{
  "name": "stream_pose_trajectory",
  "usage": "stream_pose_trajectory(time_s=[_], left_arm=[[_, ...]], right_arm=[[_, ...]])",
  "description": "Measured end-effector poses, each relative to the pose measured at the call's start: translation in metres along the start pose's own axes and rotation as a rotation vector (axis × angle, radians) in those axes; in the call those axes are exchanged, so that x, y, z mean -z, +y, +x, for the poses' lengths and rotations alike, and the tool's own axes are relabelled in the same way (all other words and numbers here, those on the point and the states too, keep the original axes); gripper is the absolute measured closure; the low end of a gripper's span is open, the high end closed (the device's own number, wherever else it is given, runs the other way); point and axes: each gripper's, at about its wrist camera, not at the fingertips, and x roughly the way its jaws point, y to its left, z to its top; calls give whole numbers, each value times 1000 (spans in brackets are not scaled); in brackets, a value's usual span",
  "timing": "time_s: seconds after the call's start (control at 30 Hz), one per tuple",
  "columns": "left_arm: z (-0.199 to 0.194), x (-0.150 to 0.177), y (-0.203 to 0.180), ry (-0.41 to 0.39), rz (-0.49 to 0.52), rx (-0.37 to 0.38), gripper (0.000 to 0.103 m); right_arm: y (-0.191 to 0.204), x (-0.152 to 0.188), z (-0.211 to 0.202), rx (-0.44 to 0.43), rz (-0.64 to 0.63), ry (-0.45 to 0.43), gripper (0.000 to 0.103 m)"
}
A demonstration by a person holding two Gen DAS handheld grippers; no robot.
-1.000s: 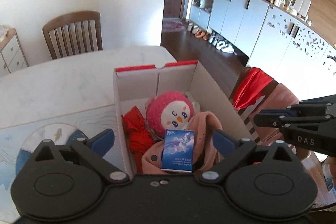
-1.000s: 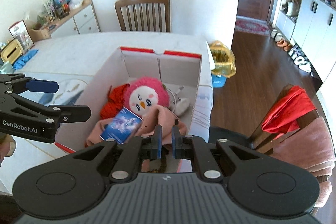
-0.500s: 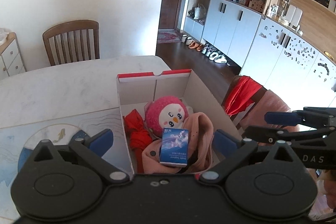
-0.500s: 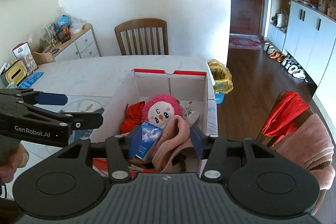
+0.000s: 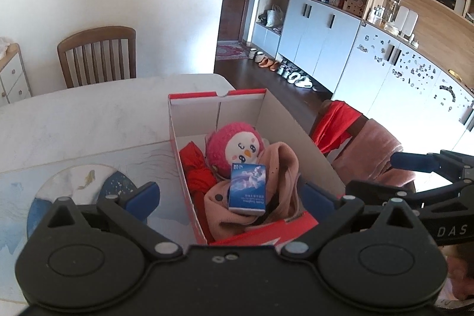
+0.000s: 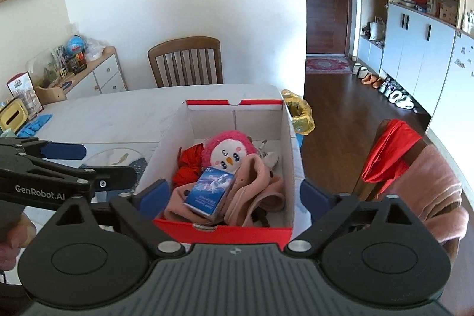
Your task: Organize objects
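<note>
A white cardboard box with a red rim point(image 5: 216, 94) point(image 6: 222, 234) stands on the marble table point(image 5: 89, 114). Inside lie a pink plush penguin point(image 5: 234, 147) point(image 6: 228, 150), a red cloth point(image 5: 195, 168) point(image 6: 186, 165) and a pink garment point(image 5: 281, 168) point(image 6: 254, 182). A small blue carton point(image 5: 248, 187) point(image 6: 209, 188) rests on the garment. My left gripper point(image 5: 231, 194) point(image 6: 59, 168) hovers open at the box's near left side and holds nothing. My right gripper point(image 6: 234, 191) point(image 5: 429, 176) hangs before the near end, its jaws opening wide and touching nothing.
A wooden chair point(image 5: 97, 55) point(image 6: 185, 61) stands at the table's far side. Another chair draped in red and pink cloth point(image 5: 355, 138) point(image 6: 414, 162) is right of the box. A printed placemat point(image 5: 83, 182) lies left of it. A yellow-lined bin point(image 6: 299, 114) sits beyond the table corner.
The right gripper's jaws went from shut to wide open. Both grippers drew back from the box, which now looks farther off. The blue carton stays on the pink garment.
</note>
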Motion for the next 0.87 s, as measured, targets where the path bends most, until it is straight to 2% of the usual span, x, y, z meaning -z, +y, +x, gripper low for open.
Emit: stream_pose_trajectory(time_s=[0.87], left_arm=[[-6, 11, 4, 16, 12, 35, 2]], right_arm=[[13, 14, -12, 34, 47, 5, 4]])
